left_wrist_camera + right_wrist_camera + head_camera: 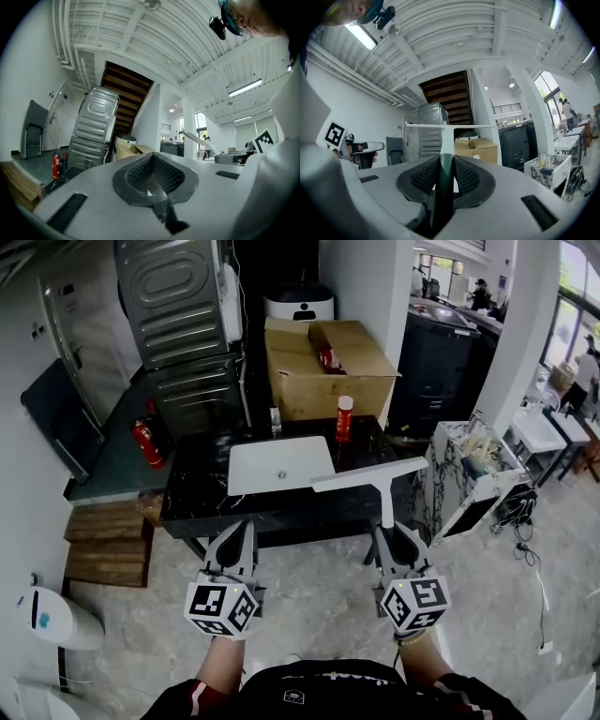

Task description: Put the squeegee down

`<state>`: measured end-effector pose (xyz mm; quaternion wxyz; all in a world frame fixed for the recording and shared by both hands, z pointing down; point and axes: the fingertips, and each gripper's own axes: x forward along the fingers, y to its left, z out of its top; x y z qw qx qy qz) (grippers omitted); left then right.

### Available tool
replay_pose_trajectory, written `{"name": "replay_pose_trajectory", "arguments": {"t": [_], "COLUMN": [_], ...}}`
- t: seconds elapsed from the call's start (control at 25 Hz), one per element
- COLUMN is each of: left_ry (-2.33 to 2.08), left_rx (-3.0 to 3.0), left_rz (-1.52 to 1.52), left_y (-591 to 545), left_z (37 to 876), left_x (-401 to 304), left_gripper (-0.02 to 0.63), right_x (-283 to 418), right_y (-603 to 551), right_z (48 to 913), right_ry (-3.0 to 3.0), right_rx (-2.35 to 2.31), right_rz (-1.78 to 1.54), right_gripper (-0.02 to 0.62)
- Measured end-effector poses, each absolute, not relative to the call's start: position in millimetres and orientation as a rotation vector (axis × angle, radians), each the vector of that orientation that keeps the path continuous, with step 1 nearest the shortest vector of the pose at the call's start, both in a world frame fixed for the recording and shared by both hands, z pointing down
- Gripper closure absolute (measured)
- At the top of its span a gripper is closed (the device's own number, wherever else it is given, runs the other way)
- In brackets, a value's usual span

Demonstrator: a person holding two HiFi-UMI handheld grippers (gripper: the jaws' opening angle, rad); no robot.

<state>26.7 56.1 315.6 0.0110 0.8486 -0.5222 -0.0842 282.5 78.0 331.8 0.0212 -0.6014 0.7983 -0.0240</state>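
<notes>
The squeegee has a long white blade and a white stem that runs into a dark green handle. My right gripper is shut on that handle and holds the squeegee level, its blade above the front right part of the black marble counter. In the right gripper view the green handle sits clamped between the pads, with the blade crosswise ahead of my right gripper. My left gripper hangs before the counter's front edge, jaws together and empty. In its own view the left gripper holds nothing.
A white sink basin is set into the counter. A red-capped bottle and a small bottle stand at its back edge, before an open cardboard box. A fire extinguisher and wooden pallets lie to the left.
</notes>
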Motion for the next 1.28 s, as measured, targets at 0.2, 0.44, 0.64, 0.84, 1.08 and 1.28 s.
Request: {"name": "replay_pose_trajectory", "arguments": {"t": [0.2, 0.44, 0.64, 0.84, 1.08, 1.28], "left_ry": [-1.625, -1.639, -1.637, -1.640, -1.638, -1.660], "left_rx": [2.643, 2.634, 2.635, 2.622, 2.606, 2.587], "left_rz": [-0.270, -0.278, -0.269, -0.262, -0.241, -0.206], "left_y": [55.9, 45.0, 33.5, 14.1, -30.8, -91.8], "left_z": [317.3, 320.9, 326.4, 336.2, 350.7, 359.6], "left_x": [17.3, -16.5, -49.3, -69.9, -67.9, -59.0], "left_gripper": [0.594, 0.594, 0.594, 0.594, 0.594, 0.594], "right_x": [273.2, 243.4, 209.0, 189.4, 187.5, 191.2], "right_y": [78.8, 67.9, 57.3, 40.8, -3.9, -74.3], "right_z": [331.7, 337.7, 339.8, 348.5, 361.1, 369.8], "right_ry": [2.484, 2.487, 2.488, 2.508, 2.528, 2.546], "right_rx": [-1.866, -1.860, -1.853, -1.862, -1.851, -1.797], "right_rz": [-0.066, -0.086, -0.081, -0.091, -0.124, -0.142], "right_gripper": [0.472, 0.472, 0.472, 0.472, 0.472, 0.472]}}
